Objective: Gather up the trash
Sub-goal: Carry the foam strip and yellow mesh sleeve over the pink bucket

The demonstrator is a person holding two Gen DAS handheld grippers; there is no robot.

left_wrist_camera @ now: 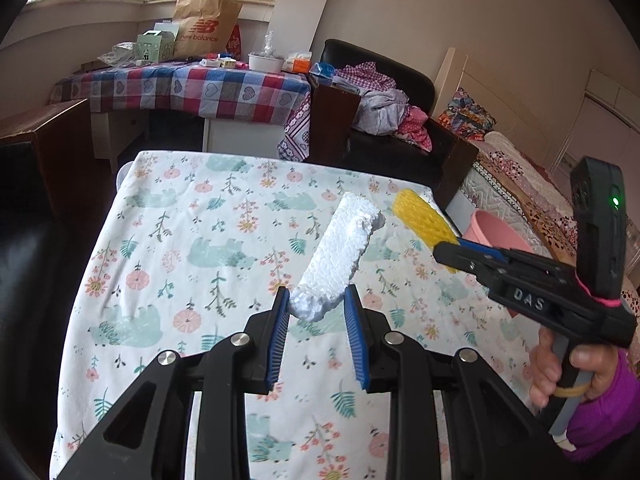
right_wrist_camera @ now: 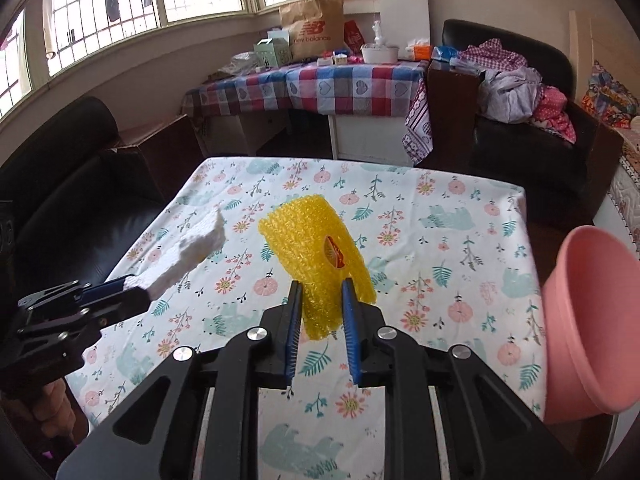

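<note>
My left gripper (left_wrist_camera: 316, 294) is shut on a white foam block (left_wrist_camera: 338, 256) and holds it above the floral tablecloth (left_wrist_camera: 192, 248); the block also shows in the right wrist view (right_wrist_camera: 188, 254). My right gripper (right_wrist_camera: 322, 290) is shut on a yellow bubble-wrap piece (right_wrist_camera: 316, 248) with a red mark, held above the cloth; it also shows in the left wrist view (left_wrist_camera: 420, 220). A pink bucket (right_wrist_camera: 592, 320) stands off the table's right edge, right of my right gripper, and shows in the left wrist view (left_wrist_camera: 496, 234) beyond the right gripper (left_wrist_camera: 448, 246).
A black sofa (right_wrist_camera: 68, 184) runs along the table's left side. A checked-cloth desk (right_wrist_camera: 320, 84) with a brown paper bag (right_wrist_camera: 312, 28) and clutter stands behind. A black armchair (right_wrist_camera: 520, 112) holds piled clothes. A bed (left_wrist_camera: 520, 184) lies at right.
</note>
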